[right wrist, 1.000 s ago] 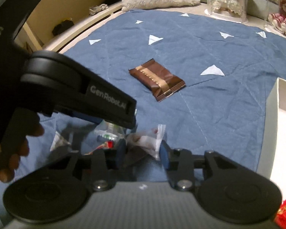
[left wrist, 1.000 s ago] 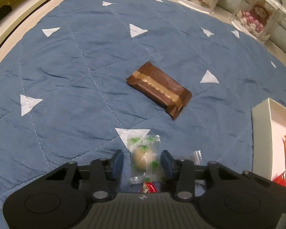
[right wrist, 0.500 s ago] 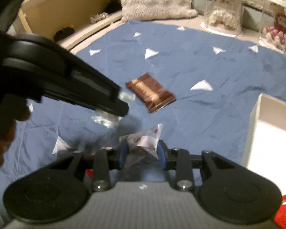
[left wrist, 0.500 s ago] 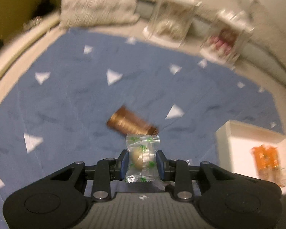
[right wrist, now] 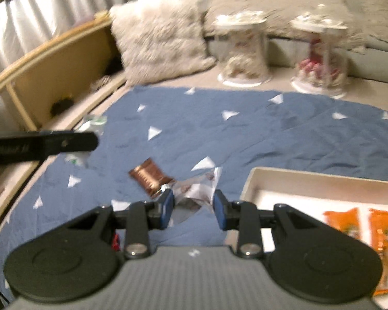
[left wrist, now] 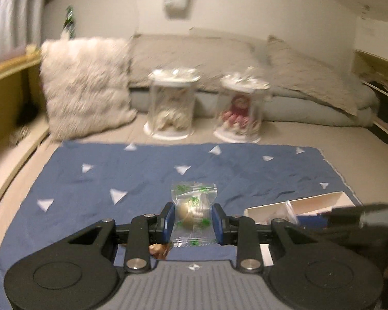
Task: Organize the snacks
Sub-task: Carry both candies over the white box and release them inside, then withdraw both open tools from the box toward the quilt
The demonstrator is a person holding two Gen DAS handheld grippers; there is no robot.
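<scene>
Both grippers loaded: left gripper (left wrist: pixel 193 221) clamps green-print candy (left wrist: pixel 193 215), right gripper (right wrist: pixel 194 206) clamps clear crinkly wrapper (right wrist: pixel 198 190) nr white tray (right wrist: pixel 248 184).

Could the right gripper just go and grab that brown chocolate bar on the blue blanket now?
Probably not yet. The path to the brown chocolate bar looks free, but the right gripper is already shut on a clear snack wrapper. It would likely need to drop that into the white tray first.

- Dim, warm indoor light was recorded in both views.
- Motion blur was noted on the jars (left wrist: pixel 171 108) and pillow (right wrist: pixel 159 36).
- Edges were bowed and corners darkened.
</scene>
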